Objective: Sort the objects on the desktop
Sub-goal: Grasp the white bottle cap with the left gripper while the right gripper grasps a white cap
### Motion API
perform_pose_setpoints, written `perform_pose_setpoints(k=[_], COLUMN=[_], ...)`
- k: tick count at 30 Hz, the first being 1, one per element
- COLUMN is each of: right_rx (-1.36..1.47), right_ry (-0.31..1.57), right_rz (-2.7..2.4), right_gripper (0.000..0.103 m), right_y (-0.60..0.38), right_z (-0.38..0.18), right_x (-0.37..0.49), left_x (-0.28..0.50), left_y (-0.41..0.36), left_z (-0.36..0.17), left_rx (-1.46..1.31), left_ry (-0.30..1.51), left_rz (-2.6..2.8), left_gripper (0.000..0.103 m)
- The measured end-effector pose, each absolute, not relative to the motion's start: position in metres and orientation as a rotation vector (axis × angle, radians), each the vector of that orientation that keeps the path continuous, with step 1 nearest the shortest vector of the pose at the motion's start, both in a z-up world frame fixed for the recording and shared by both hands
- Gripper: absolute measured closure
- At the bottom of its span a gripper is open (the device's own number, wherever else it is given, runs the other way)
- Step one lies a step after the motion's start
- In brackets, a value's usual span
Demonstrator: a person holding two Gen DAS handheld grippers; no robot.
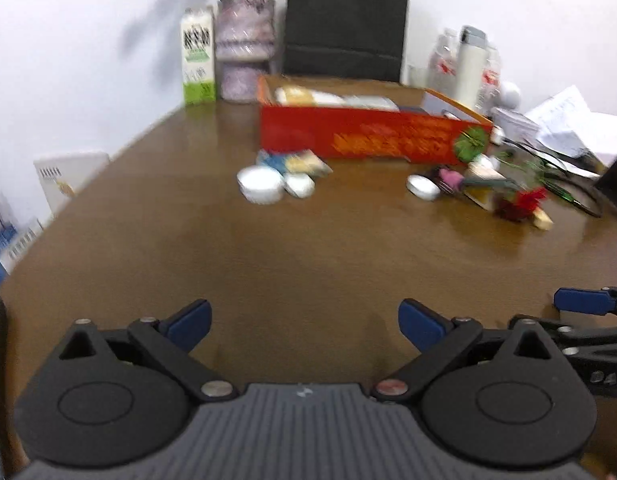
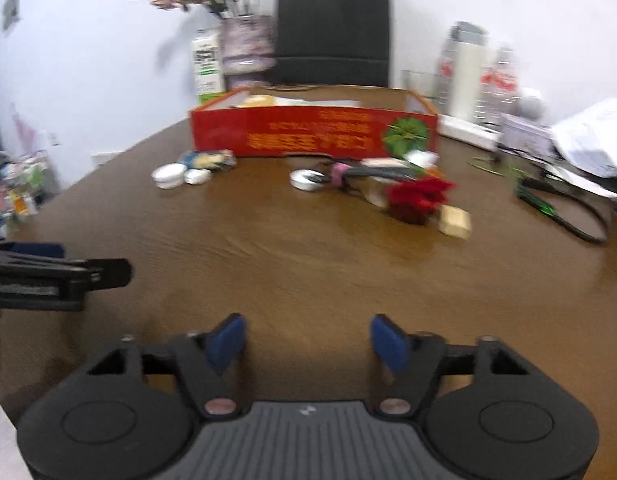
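Observation:
Loose objects lie on the brown desk (image 1: 308, 248) in front of a red open box (image 1: 368, 136): a round white jar (image 1: 260, 184), a smaller white case (image 1: 299, 185), a blue and yellow packet (image 1: 296, 162), a white oval case (image 1: 422, 187), a red artificial flower (image 1: 522, 202) and a small tan block (image 1: 544, 220). My left gripper (image 1: 304, 322) hangs open over bare desk, well short of them. My right gripper (image 2: 307, 340) is also open and empty, with the red flower (image 2: 418, 196) and tan block (image 2: 454, 220) far ahead to its right.
At the back stand a black bag (image 1: 344, 24), a vase of flowers (image 1: 244, 48), a green and white carton (image 1: 197, 56) and bottles (image 1: 468, 64). Papers (image 1: 568, 124) and a black cable (image 1: 576, 196) crowd the right side. The desk's left edge drops off.

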State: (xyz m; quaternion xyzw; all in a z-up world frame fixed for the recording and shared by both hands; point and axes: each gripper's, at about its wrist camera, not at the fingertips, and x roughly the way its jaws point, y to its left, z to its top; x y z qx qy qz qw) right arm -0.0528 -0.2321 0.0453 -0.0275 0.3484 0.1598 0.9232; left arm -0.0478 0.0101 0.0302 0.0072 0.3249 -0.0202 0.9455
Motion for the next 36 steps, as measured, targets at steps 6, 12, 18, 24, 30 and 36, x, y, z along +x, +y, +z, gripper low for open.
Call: perform_pose_setpoints(k=[6,12,18,24,30,36], right_rx=[-0.097,-0.135,-0.152,-0.189,-0.227,-0.213], right_ry=[0.676,0.686,0.710,0.673,0.644,0.642], right_rz=[0.477,0.572,0.626,0.639,0.623,0.534], right_gripper=[0.049,0.053,0.053,0.063,0.079,0.079], right_y=[-0.187,-0.147,-0.124,-0.082,-0.071,-0.109], right_z=[0.058,0.065,0.054,0.048,0.041,0.046], right_x=[0.015,0.073,0.094,0.105,0.102,0.067], left_x=[0.022,0.084,0.086,0.054,0.021,-0.006], left_y=[0.035,0.052,0.065,0.088,0.086,0.057], left_z=[0.033,0.022,0.020,0.025,0.026,0.037], left_rx=[0.044,-0.024,-0.048,-0.104,-0.103,-0.078], left_ry=[0.658,0.710,0.685,0.667,0.674,0.657], left_rz=[-0.036,-0.112,-0.149,-0.023,-0.007,-0.095], left_gripper=[0.015,0.041,0.063,0.064,0.064,0.064])
